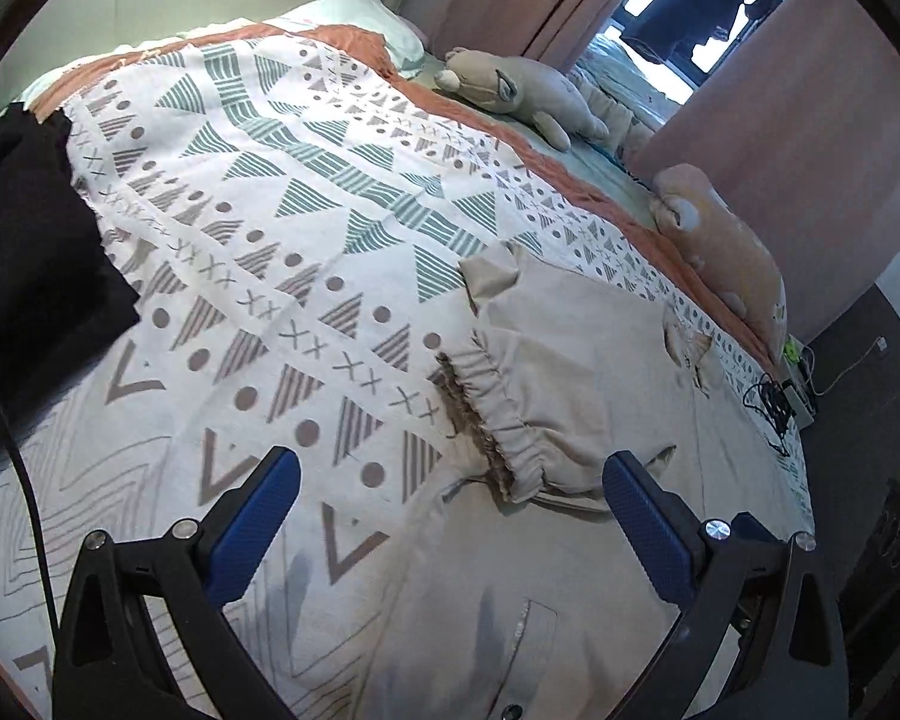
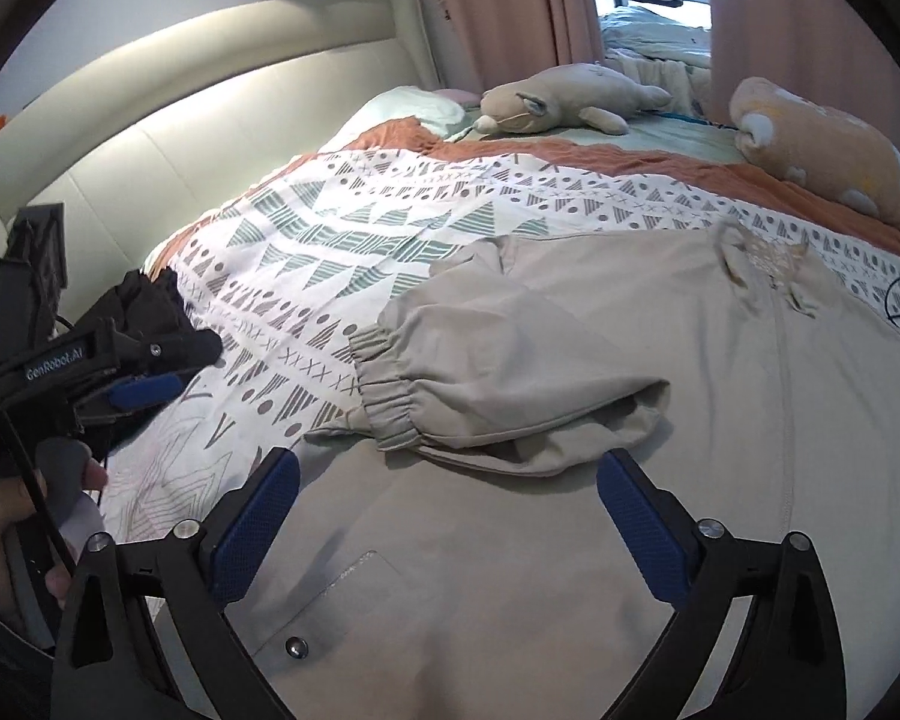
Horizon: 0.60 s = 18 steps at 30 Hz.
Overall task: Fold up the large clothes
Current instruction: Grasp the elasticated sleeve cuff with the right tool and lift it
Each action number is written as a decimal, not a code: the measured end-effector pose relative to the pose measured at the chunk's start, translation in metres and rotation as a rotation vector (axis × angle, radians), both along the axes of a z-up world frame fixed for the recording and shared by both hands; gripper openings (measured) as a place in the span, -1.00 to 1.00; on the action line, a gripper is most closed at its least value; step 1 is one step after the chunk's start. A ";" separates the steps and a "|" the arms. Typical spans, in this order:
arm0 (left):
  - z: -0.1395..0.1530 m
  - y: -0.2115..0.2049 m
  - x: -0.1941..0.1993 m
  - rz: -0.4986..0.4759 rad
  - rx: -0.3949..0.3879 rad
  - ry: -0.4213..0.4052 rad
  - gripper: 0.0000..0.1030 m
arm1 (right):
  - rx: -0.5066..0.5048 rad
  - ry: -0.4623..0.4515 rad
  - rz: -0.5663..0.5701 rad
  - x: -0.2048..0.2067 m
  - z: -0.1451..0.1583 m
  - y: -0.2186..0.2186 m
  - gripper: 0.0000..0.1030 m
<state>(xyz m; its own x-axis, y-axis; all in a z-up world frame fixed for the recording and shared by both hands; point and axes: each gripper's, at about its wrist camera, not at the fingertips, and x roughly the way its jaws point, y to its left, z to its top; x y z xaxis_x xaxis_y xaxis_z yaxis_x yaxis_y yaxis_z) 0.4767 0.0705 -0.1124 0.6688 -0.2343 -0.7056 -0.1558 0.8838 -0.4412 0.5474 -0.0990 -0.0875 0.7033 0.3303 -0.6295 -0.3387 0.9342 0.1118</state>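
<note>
A large beige jacket (image 1: pixel 570 360) (image 2: pixel 660 372) lies spread on the patterned bed cover (image 1: pixel 270 210) (image 2: pixel 330 222). One sleeve is folded across its body, with the elastic cuff (image 1: pixel 498 420) (image 2: pixel 384 402) near the jacket's left edge. My left gripper (image 1: pixel 450 468) is open above the jacket's lower part, just short of the cuff, with nothing between its blue pads. My right gripper (image 2: pixel 448 465) is open too and hovers over the jacket's front below the folded sleeve. In the right wrist view, a hand holds the left gripper (image 2: pixel 174 369) at the far left.
A black garment (image 1: pixel 24 240) (image 2: pixel 150 300) lies on the left of the bed. Two plush toys (image 1: pixel 510 90) (image 1: pixel 720 252) rest along the far side by pink curtains (image 2: pixel 510 12). Cables (image 1: pixel 774 408) trail at the bed's right edge. A padded headboard (image 2: pixel 180 120) stands behind.
</note>
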 end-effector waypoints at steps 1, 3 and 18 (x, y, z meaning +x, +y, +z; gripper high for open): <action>0.002 0.007 -0.002 0.019 0.001 -0.010 1.00 | -0.011 0.015 0.010 0.008 -0.002 0.006 0.60; 0.003 0.018 -0.003 0.044 0.005 -0.015 0.99 | -0.011 0.048 0.032 0.025 -0.008 0.019 0.51; -0.002 0.073 -0.005 0.179 -0.097 -0.019 0.92 | -0.073 0.276 0.113 0.152 -0.053 0.089 0.27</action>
<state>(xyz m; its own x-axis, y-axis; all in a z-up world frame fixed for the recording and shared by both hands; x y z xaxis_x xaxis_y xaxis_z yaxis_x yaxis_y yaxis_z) 0.4721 0.1435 -0.1143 0.7188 -0.1772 -0.6723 -0.2970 0.7960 -0.5274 0.6998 -0.0099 -0.1402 0.4640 0.3437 -0.8164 -0.4068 0.9014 0.1483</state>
